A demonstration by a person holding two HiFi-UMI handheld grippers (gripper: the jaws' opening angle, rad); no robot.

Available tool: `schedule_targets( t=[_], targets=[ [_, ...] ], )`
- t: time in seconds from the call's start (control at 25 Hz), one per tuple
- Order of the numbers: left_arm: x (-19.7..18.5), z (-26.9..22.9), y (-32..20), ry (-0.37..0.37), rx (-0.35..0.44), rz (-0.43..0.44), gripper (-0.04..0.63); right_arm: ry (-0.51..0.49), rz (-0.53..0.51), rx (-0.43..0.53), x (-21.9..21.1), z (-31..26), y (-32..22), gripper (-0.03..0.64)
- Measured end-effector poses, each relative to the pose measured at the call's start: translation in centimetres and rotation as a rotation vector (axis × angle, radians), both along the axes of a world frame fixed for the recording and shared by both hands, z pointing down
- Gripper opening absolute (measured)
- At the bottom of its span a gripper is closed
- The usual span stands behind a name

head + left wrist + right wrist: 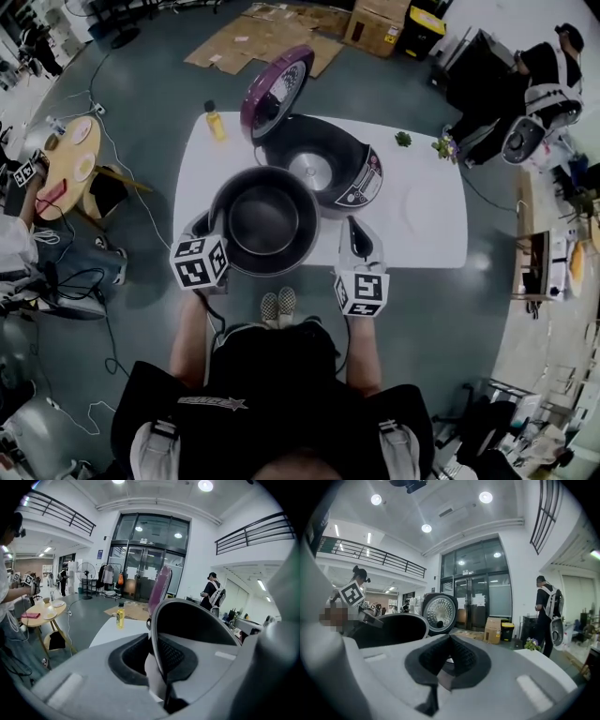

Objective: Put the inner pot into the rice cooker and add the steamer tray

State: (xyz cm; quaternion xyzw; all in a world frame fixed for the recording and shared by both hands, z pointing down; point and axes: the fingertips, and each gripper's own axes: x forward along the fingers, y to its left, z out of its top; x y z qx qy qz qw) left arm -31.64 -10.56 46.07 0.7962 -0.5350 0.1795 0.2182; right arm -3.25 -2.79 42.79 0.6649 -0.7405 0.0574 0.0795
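Note:
The dark inner pot [264, 220] hangs over the near part of the white table [431, 239], just in front of the open rice cooker [323, 171] with its purple lid [277, 89] raised. My left gripper [208, 227] is shut on the pot's left rim; in the left gripper view the thin rim [157, 644] runs between the pads [174, 656] of that gripper [159, 663]. My right gripper [359, 242] hovers just off the pot's right side, shut and holding nothing [449, 660]. From there the pot [393, 627] and lid [439, 612] lie to the left. A faint white round shape [424, 202] rests right of the cooker.
A yellow bottle [216, 122] stands at the table's far left corner, and small plants [403, 139] at its far right. A round wooden side table [70, 159] with dishes is on the left. Cardboard [267, 37] lies on the floor beyond. A person [544, 84] stands at the right.

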Motion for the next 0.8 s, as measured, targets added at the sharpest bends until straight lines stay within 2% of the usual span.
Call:
schedule_targets(
  t=[0.44,0.8],
  targets=[
    [0.6,-0.2,-0.4,0.042,0.001,0.045,0.04,0.015,0.059,0.009,0.7,0.0,1.0,0.005],
    [3.3,-1.6,-1.6,0.052,0.027,0.009,0.043,0.025,0.04,0.054,4.6,-1.4,-1.4,0.005]
  ],
)
